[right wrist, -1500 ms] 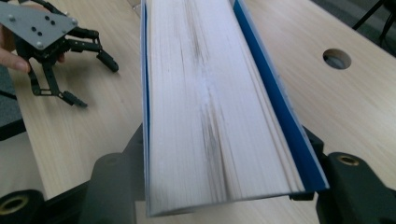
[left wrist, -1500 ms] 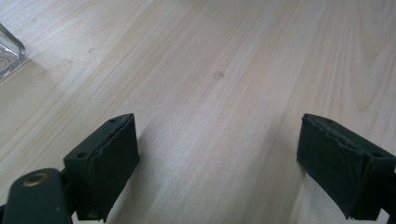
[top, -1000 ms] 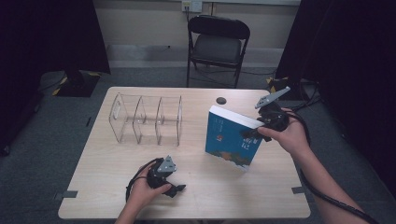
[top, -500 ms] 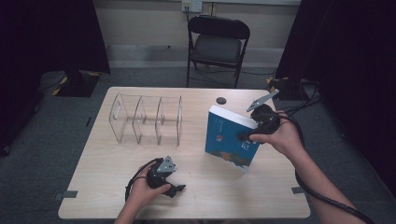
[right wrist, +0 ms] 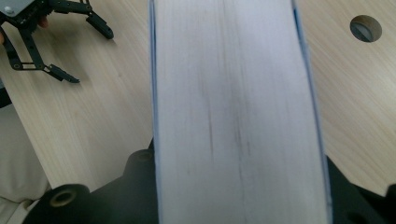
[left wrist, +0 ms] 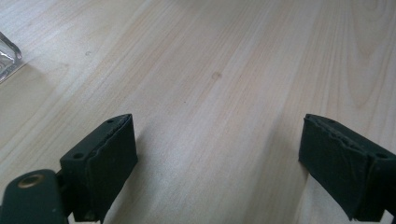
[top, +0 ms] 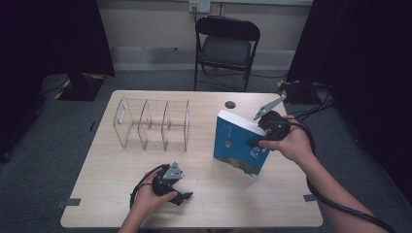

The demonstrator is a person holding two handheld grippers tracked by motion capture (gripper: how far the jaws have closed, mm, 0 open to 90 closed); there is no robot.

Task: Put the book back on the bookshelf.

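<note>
A thick blue-covered book (top: 239,145) stands tilted on its lower edge at the table's right side. My right gripper (top: 256,141) is shut on its upper right edge; its jaws have just been closing with the book between them. In the right gripper view the white page block (right wrist: 233,102) runs up between the two black jaws. My left gripper (top: 180,197) rests on the table near the front edge, held by a hand. Its jaws stand wide open over bare wood (left wrist: 217,163), with nothing between them. The left gripper (right wrist: 56,42) also appears across the table in the right gripper view.
A clear acrylic divider rack (top: 153,124) with three slots stands left of the book, its corner (left wrist: 7,58) close to my left gripper. A small round hole (top: 230,104) lies in the light wooden table (top: 121,208) behind the book. A black folding chair (top: 226,43) stands beyond the far edge.
The right hand and its gripper have shifted slightly left onto the book's edge. The book has stayed where it was, and the left gripper has not moved.
</note>
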